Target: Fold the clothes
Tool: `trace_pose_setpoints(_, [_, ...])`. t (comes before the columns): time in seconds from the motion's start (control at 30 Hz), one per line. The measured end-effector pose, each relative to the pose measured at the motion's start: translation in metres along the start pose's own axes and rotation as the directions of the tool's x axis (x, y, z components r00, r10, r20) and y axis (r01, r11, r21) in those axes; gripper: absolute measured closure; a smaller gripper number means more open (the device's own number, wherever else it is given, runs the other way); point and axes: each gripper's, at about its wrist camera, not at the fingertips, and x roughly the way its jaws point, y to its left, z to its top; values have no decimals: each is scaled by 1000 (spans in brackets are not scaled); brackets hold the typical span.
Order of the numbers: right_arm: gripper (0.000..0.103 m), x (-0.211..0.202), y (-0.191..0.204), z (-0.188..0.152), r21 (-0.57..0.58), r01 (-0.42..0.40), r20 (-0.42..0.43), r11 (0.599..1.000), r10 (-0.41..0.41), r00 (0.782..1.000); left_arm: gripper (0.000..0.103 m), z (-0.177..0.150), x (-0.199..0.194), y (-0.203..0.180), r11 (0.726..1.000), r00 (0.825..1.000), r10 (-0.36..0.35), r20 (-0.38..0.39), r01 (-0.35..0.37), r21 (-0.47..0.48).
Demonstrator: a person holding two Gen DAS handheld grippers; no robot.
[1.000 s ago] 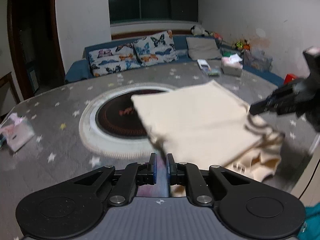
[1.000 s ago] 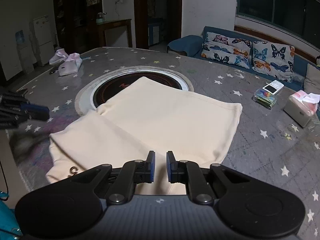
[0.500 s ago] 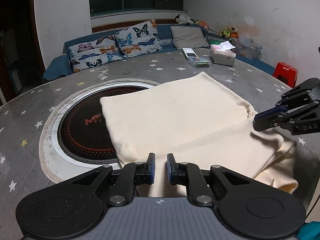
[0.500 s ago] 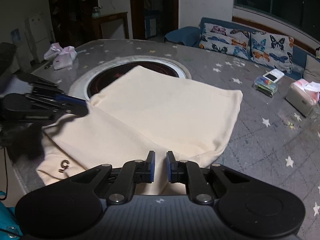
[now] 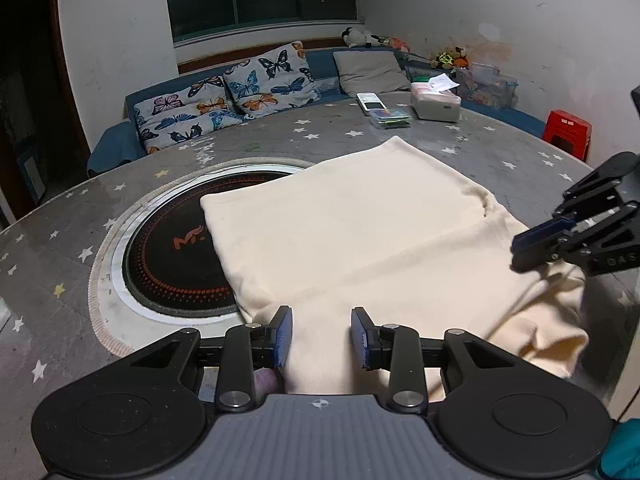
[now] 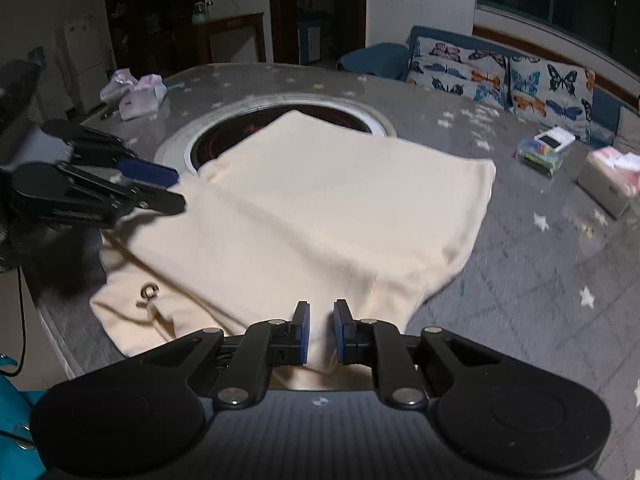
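— What had changed since a moment before?

— My left gripper (image 5: 321, 334) had spread its jaws wide and let the cloth (image 5: 360, 232) go; before that they were nearly together.

— Where was the cloth?

— It lay folded on the table (image 5: 60, 248), its far corner over the round burner (image 5: 176, 252), its near edge at the table's rim.

— And on the right?

— My right gripper (image 6: 321, 330) had its jaws only narrowly parted over the cloth's near edge; I could not tell whether they pinched it.
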Motion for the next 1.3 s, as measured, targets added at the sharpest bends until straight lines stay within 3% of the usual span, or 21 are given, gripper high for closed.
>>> trace_pose_setpoints(0.17, [84, -4, 4, -4, -16, 6, -8, 1000, -6, 1000, 59, -15, -33, -13, 993, 999, -21, 35, 17, 118])
trace_pose_setpoints(0.4, [83, -14, 10, -9, -54, 10, -17, 998, -11, 1000, 49, -48, -60, -50, 935, 995, -90, 42, 70, 347])
trace_pose_setpoints(0.53, [70, -21, 16, -11, -95, 7, -17, 995, -9, 1000, 49, -52, -55, -63, 911, 992, -110, 57, 78, 406])
trace_pose_setpoints(0.7, [70, -30, 22, -16, -143, 2, -21, 990, -5, 1000, 50, -53, -45, -78, 888, 988, -129, 85, 77, 452])
trace_pose_setpoints(0.77, [69, -34, 24, -18, -159, -1, -24, 987, -3, 1000, 64, -53, -41, -83, 881, 986, -140, 95, 80, 466])
trace_pose_setpoints(0.8, [69, -36, 25, -19, -168, -2, -25, 986, -2, 1000, 79, -53, -41, -83, 881, 984, -149, 96, 88, 465])
trace_pose_setpoints(0.83, [67, -38, 26, -20, -176, -4, -26, 984, -1, 1000, 87, -50, -40, -82, 886, 983, -154, 97, 94, 455])
trace_pose_setpoints(0.9, [61, -42, 28, -23, -197, -8, -29, 980, 3, 1000, 92, -45, -40, -78, 898, 982, -159, 105, 99, 428])
trace_pose_setpoints(1.03, [48, -41, 38, -27, -267, -13, -19, 964, 8, 1000, 93, -23, -37, -58, 948, 980, -158, 123, 116, 296])
trace_pose_setpoints(1.1, [45, -41, 43, -29, -302, -14, -13, 953, 10, 1000, 93, -14, -33, -50, 961, 979, -162, 126, 127, 248])
trace_pose_setpoints(1.3, [42, -29, 52, -29, -368, -13, 13, 930, 19, 1000, 93, 0, -20, -40, 964, 978, -173, 120, 143, 224])
